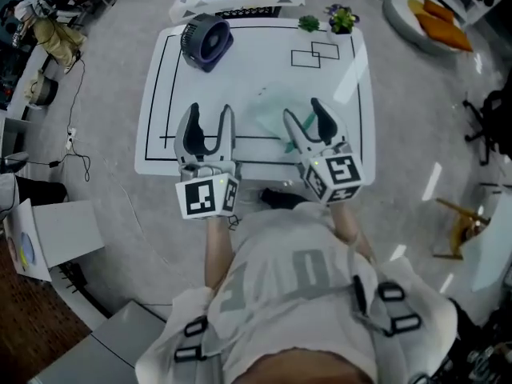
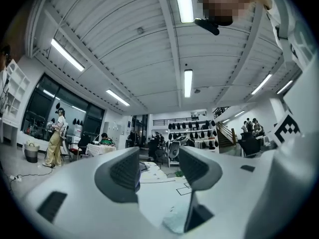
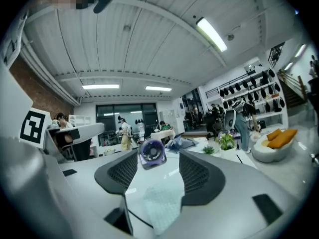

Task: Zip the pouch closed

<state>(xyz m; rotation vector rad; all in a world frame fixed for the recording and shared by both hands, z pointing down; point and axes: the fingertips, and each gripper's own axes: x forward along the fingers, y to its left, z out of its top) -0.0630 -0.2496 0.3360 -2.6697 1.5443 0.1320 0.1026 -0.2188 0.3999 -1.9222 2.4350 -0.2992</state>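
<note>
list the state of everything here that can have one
left gripper, open, nothing between its jaws
right gripper, open, nothing gripped
pouch, flat on the table, ungripped, zip state unclear
fan, standing on table, running or not unclear
plants, upright

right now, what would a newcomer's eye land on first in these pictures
The left gripper and right gripper stand out first, side by side over the near edge of the white table, both with jaws apart. Between them a pale mesh pouch lies flat on the table, not gripped. A small purple fan sits at the table's far left corner.
</note>
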